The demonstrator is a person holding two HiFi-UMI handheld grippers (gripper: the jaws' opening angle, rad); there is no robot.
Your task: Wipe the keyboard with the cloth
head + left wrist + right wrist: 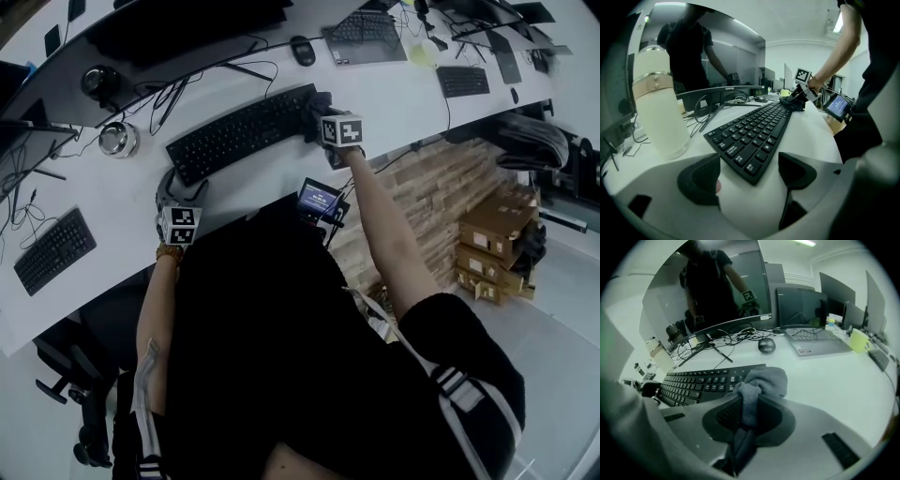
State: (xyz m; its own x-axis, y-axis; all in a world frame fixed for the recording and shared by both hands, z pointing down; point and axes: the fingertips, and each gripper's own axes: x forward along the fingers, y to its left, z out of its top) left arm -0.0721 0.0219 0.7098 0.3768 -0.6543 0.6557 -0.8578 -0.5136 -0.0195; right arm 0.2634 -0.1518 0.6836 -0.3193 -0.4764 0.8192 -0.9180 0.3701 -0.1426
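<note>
A black keyboard lies slanted on the white desk. At its right end my right gripper is shut on a grey cloth. The cloth bunches up between the pads and rests on the end of the keyboard. My left gripper is at the keyboard's left end. In the left gripper view its jaws stand open, with the near corner of the keyboard lying between them, untouched by the pads. The right gripper shows at the far end of that view.
A white bottle stands left of the keyboard. Behind it are a monitor, cables, a mouse and a laptop. Other keyboards lie on the desk, beside a metal bowl. Cardboard boxes sit on the floor.
</note>
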